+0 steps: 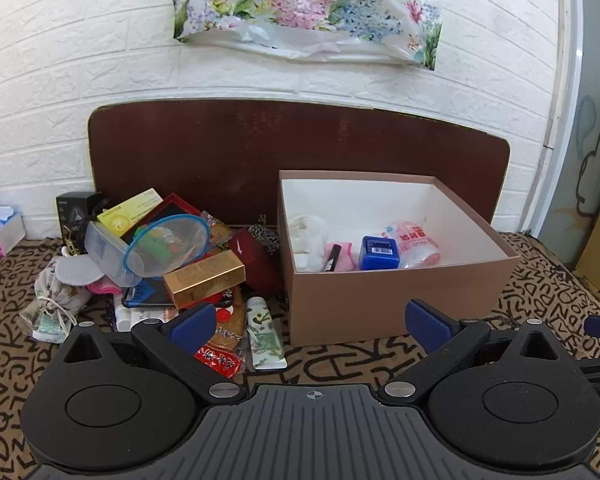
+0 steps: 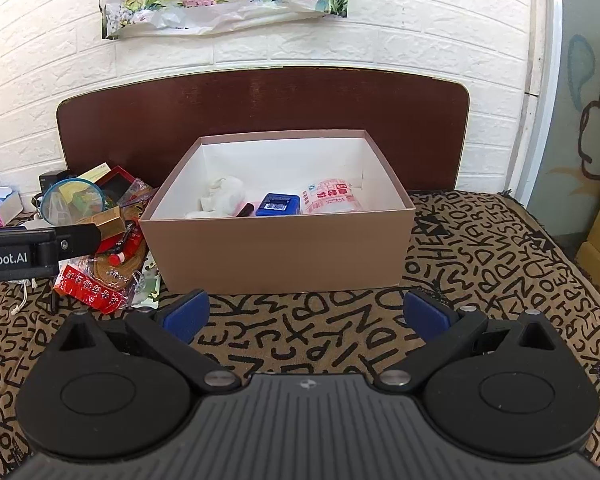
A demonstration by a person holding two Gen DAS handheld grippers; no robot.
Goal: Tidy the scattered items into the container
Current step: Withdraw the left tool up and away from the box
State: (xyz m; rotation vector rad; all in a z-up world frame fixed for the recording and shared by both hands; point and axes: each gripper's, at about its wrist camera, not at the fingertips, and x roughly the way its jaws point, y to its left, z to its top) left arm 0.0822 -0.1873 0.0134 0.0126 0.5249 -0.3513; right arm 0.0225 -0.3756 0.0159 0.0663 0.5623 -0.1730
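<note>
Your left gripper [image 1: 314, 326] hangs low over the letter-patterned cloth [image 2: 480, 264] with its jaws spread wide and nothing between them. Your right gripper [image 2: 306, 314] is just as wide apart and empty, facing the front wall of the cardboard box [image 2: 276, 256]. Inside the box lie a blue case [image 2: 278, 205], a pink-printed packet [image 2: 330, 196] and what looks like a white cloth [image 2: 220, 196]. Left of the box sits the scattered pile: a gold carton [image 1: 206, 278], a clear tub with a blue rim [image 1: 152, 248], a red packet [image 1: 220, 362] and a green-patterned tube [image 1: 264, 338]
</note>
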